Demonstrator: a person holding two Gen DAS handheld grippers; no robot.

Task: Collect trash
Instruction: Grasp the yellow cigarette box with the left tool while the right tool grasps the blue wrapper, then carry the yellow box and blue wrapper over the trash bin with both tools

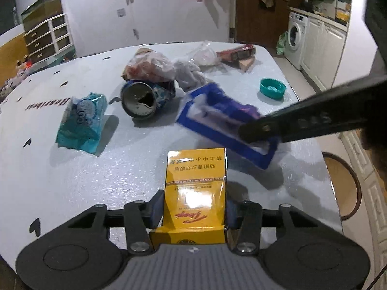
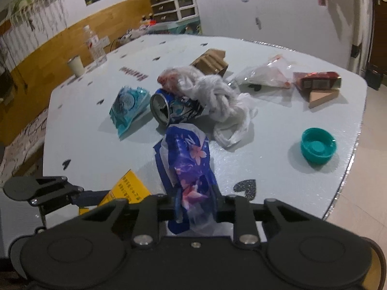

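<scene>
crumpled blue floral wrapper [image 2: 191, 169]

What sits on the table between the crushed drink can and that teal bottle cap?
Crumpled white plastic bags lie between the can and the teal cap, then bare table. The right wrist view shows it best.

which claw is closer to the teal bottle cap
Right. The right claw, gripping the blue floral wrapper, sits just left of the teal cap; the left claw is farther left.
</scene>
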